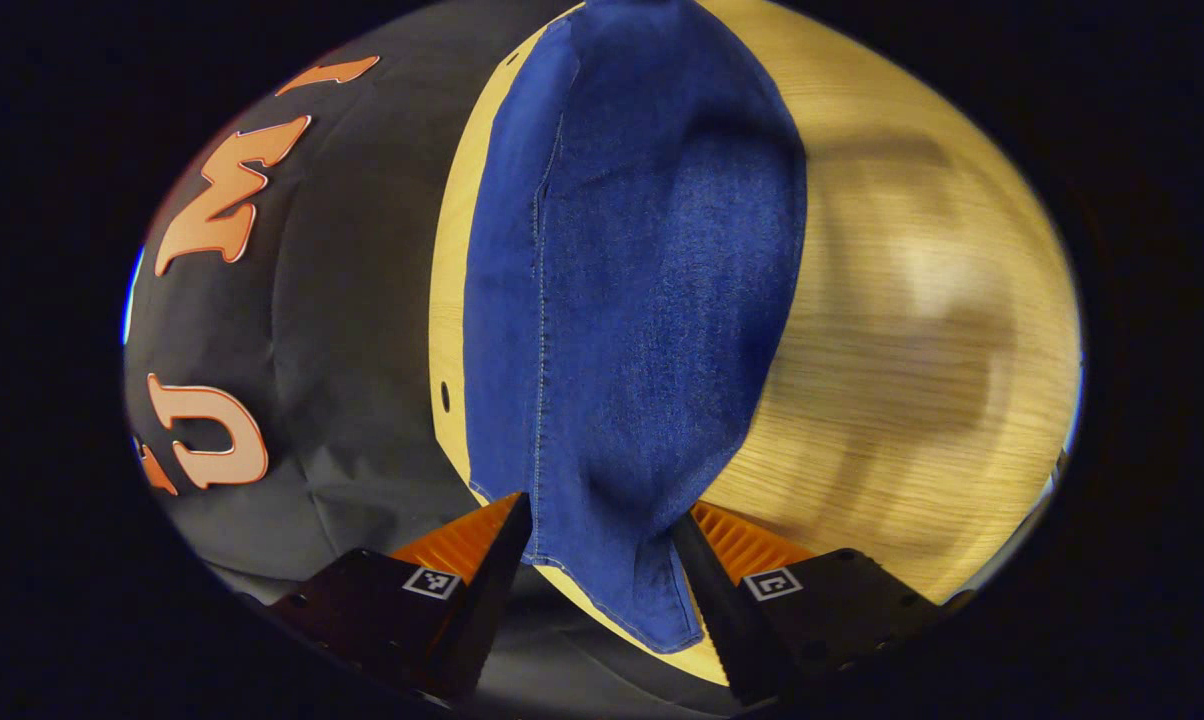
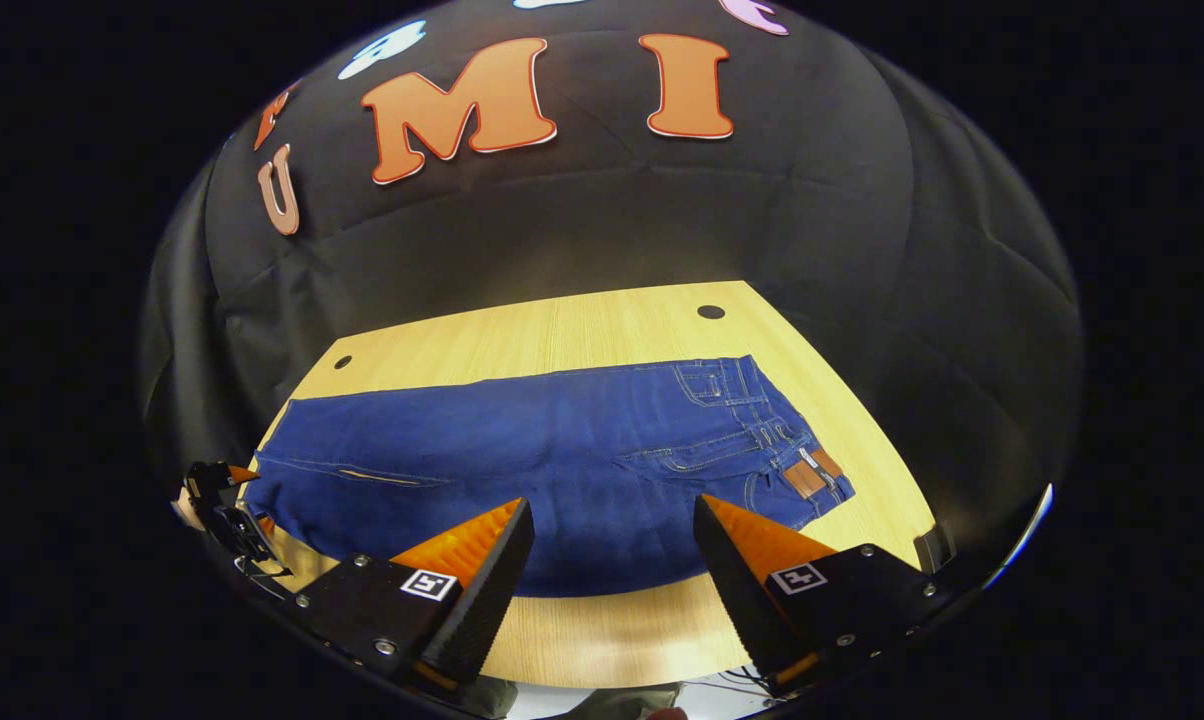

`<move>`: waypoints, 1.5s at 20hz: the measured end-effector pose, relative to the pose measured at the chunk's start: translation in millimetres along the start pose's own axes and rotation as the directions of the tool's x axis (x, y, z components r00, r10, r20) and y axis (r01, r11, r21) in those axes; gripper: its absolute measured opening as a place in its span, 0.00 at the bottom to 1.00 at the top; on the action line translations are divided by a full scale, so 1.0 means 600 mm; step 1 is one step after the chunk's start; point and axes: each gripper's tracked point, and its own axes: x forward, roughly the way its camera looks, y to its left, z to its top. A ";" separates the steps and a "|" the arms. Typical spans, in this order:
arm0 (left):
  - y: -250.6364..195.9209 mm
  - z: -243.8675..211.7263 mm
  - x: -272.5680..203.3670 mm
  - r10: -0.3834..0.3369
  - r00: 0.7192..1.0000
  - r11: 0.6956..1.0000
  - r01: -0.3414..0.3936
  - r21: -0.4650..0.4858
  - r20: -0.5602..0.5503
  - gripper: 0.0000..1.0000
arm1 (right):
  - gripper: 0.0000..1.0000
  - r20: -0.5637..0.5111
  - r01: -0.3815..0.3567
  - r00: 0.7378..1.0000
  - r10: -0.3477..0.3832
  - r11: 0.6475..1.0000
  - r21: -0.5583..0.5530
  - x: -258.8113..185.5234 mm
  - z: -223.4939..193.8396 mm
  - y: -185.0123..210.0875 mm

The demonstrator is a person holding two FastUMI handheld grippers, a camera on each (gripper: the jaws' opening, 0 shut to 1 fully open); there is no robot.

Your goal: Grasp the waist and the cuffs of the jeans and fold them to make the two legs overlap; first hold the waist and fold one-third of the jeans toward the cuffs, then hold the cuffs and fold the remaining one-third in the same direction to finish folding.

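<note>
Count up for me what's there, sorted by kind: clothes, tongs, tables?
Jeans: 1
Tongs: 2, the left tongs at the cuffs end and the right tongs near the waist
Table: 1
Total: 4

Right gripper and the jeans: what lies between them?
Bare table. In the right gripper view, the right gripper, jaws open, hangs apart from the jeans, over their near edge; below that edge a strip of wooden table has nothing on it.
</note>
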 end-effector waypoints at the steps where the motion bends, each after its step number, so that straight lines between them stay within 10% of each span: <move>1: -0.005 -0.009 0.012 -0.001 1.000 1.000 0.001 0.003 0.004 0.70 | 0.98 0.000 0.001 1.000 -0.001 1.000 -0.005 0.003 0.002 0.003; 5: -0.009 0.005 0.024 0.062 0.998 0.996 -0.063 0.064 0.009 0.06 | 0.98 0.020 0.012 1.000 -0.011 0.999 -0.041 0.016 0.008 -0.004; 9: -0.016 0.004 0.029 -0.013 1.000 0.998 0.014 -0.060 0.014 0.02 | 0.99 0.128 0.163 0.984 -0.123 0.914 -0.370 0.027 0.036 -0.105; 13: -0.007 0.006 0.031 -0.001 1.000 1.000 0.002 -0.021 0.008 0.02 | 0.99 0.170 0.212 0.977 -0.127 0.558 -0.802 0.027 0.012 -0.182; 20: -0.007 0.008 0.030 -0.008 1.000 1.000 0.008 0.001 0.008 0.02 | 0.99 0.062 0.066 0.994 -0.084 0.050 -0.997 0.068 -0.103 -0.211; 30: -0.007 0.009 0.030 -0.015 1.000 1.000 0.015 0.012 0.001 0.03 | 0.95 -0.013 -0.023 0.995 -0.103 -0.101 -0.995 0.144 -0.142 -0.254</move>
